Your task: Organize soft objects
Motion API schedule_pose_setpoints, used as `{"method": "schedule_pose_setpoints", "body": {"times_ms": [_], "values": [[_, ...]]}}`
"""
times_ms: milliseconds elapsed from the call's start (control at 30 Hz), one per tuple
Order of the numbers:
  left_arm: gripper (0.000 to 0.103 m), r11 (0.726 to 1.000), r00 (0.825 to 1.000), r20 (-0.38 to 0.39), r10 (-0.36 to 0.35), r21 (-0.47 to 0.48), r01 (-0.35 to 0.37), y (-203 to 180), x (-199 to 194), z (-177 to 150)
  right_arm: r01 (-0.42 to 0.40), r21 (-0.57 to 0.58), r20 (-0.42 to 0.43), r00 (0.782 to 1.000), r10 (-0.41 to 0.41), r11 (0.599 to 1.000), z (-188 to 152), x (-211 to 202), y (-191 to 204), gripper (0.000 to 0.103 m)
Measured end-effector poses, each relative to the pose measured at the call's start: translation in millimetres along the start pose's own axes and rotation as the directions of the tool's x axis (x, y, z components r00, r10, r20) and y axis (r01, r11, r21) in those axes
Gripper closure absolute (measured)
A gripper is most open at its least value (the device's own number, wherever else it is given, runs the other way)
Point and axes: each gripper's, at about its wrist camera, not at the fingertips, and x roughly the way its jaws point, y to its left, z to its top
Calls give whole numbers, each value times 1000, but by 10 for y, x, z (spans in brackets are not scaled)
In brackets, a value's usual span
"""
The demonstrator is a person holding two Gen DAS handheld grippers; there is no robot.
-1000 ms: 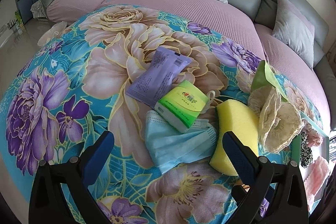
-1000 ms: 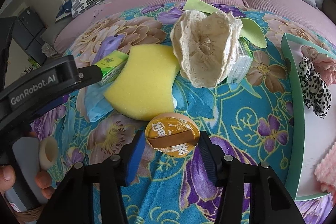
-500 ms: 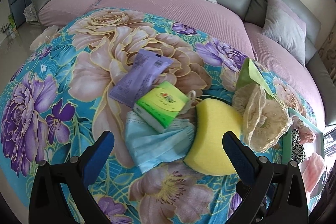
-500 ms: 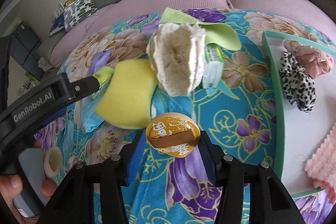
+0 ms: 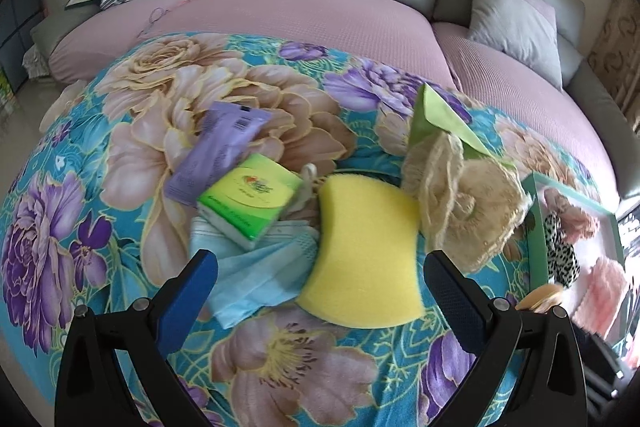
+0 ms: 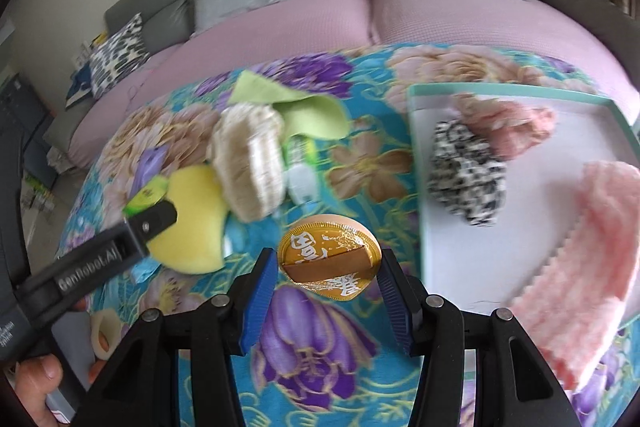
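- The right gripper [image 6: 327, 287] was clamped on a round gold-topped puff [image 6: 329, 259], its blue pads pressing both sides, holding it above the floral blanket [image 6: 320, 347] just left of the tray.
- The left gripper [image 5: 320, 301] hung with its jaws wide apart and nothing between them, over a yellow sponge [image 5: 364, 251] and a blue face mask [image 5: 256, 267].
- A green tissue pack [image 5: 250, 195] lay partly on the mask, with a purple packet [image 5: 218, 153] just behind it.
- A cream lace piece [image 5: 464, 203] sat beside the sponge, on top of a green cloth [image 5: 434, 115].
- The teal-rimmed tray [image 6: 480, 90] held a spotted scrunchie [image 6: 466, 173], a pink scrunchie [image 6: 516, 125] and a pink fuzzy cloth [image 6: 592, 251].
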Motion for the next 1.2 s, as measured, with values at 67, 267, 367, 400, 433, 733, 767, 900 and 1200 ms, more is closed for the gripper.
{"method": "schedule_pose_setpoints", "body": {"times_ms": [67,267,367,400,433,733,767,900,1200], "values": [[0,1000,1000,-4,7,28,-7,-74,20,-14,13,14,9,1000,-13,1000,7,-36,-69,49],[1,993,999,-20,47,108,-44,-262,105,-60,50,40,21,998,-51,998,24,-94,-214,49],[1,988,997,-27,71,137,-67,-329,154,-86,57,51,17,998,-58,997,20,-81,-249,49],[1,986,997,-30,78,147,-73,-352,176,-97,58,54,14,998,-59,997,20,-77,-257,49],[1,985,996,-33,83,155,-77,-364,202,-106,59,54,13,998,-60,997,19,-76,-263,49],[1,970,985,-58,160,194,-146,-400,400,-164,59,54,3,998,-60,997,5,-51,-255,49],[1,970,985,-58,161,196,-147,-401,404,-166,60,54,2,998,-60,997,6,-48,-255,49],[13,972,988,-47,144,193,-132,-398,371,-160,61,55,0,998,-61,997,6,-40,-253,49],[32,979,994,-48,101,185,-91,-379,328,-147,62,52,-4,998,-62,997,3,-28,-250,49]]}}
